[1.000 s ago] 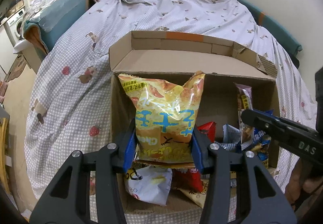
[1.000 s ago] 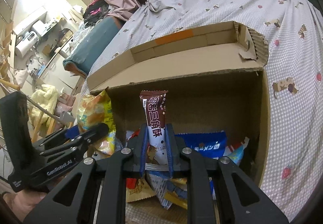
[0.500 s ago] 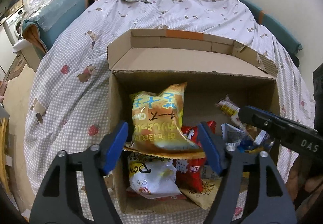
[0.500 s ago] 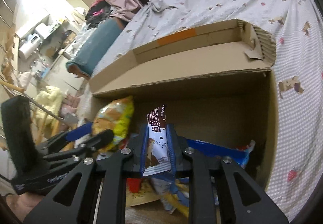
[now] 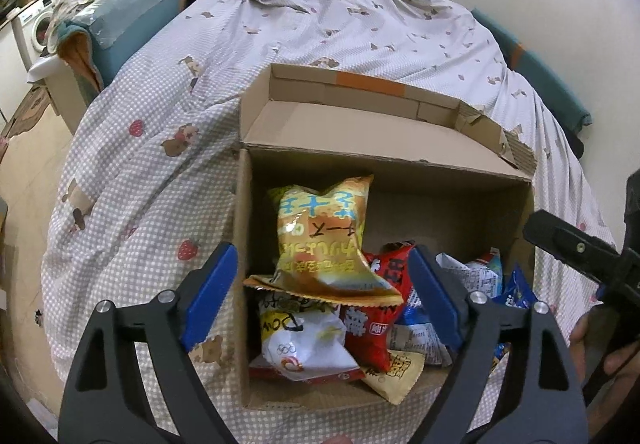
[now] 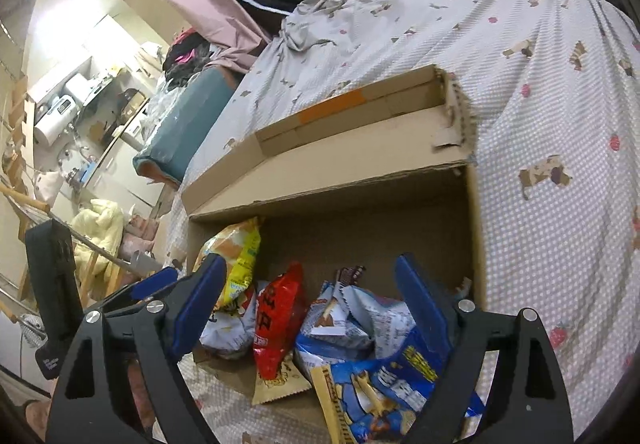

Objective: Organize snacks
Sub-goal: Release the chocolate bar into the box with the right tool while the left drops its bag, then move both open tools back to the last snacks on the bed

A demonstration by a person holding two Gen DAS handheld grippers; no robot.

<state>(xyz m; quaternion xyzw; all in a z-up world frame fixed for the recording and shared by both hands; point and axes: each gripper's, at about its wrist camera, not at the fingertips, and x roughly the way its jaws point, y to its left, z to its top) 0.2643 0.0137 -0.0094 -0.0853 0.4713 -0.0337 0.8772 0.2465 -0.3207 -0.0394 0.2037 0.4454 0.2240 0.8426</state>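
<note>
On the bed, spread with a checked sheet printed with bears and strawberries, lies your cardboard box on its side, its open mouth toward you and one flap laid out flat on the far side. Snack packets crowd its floor. At the left end the yellow chip bag leans upright against the back wall, its bottom seam resting on a white packet — a red packet stands just to its right. At the right end a blue packet spills over the near edge onto the sheet, with pale crumpled packets behind it and a brown chocolate bar wrapper poking up among them.

Your left gripper is opening: its blue pads stand wide on either side of the yellow chip bag, clear of it, gripping nothing. Your right gripper is opening too — its pads are spread well apart above the pile at the right end, with nothing between them pressed or lifted.
</note>
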